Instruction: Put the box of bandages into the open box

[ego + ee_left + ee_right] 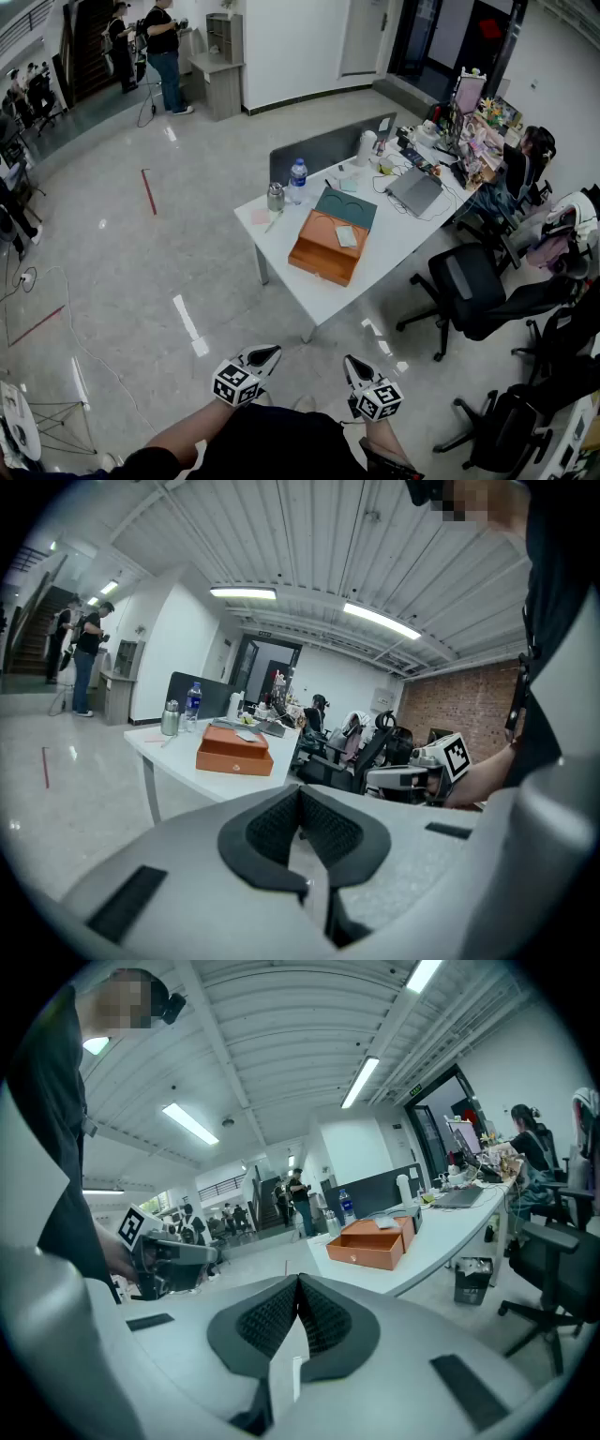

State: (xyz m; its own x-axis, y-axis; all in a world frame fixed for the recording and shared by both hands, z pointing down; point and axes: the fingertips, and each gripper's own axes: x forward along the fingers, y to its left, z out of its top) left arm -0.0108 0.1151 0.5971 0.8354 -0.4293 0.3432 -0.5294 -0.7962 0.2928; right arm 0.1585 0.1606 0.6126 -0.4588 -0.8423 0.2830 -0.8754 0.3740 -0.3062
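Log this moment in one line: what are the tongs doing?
left tongs: shut, empty | right tongs: shut, empty | orange box: on white table, well ahead of both

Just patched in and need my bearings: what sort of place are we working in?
Most likely an open-plan office: a long white desk carrying a laptop, a black swivel chair pulled up beside it, and a person seated at a cluttered workstation further along.

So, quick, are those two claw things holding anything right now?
Left gripper: closed, holding nothing.
Right gripper: closed, holding nothing.
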